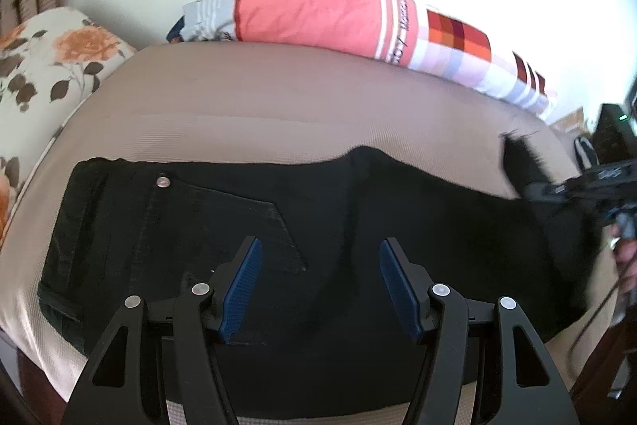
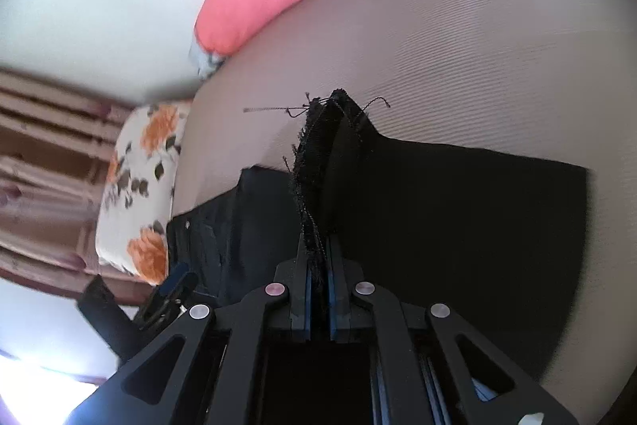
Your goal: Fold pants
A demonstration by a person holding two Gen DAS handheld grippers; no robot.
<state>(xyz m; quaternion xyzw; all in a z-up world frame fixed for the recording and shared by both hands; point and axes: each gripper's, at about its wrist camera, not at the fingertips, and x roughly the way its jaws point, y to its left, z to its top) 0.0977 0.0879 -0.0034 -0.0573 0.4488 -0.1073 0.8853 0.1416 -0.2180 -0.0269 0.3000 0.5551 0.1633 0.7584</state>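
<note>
Two views, right gripper (image 2: 318, 265) clamped on pants (image 2: 438, 226) hem, left gripper (image 1: 318, 289) apart above pocket (image 1: 223, 226).

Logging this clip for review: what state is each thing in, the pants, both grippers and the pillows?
Black pants: spread on the bed, frayed leg end lifted.
Left gripper: open, above the pants, holding nothing.
Right gripper: shut on the frayed hem.
Floral pillow: lying at the bed's end.
Coral pillow: against the wall.

Black two-armed left gripper (image 1: 320, 285) and right gripper (image 2: 318, 289), silver round screws, ribbed blue-padded fingers (image 1: 243, 289).
</note>
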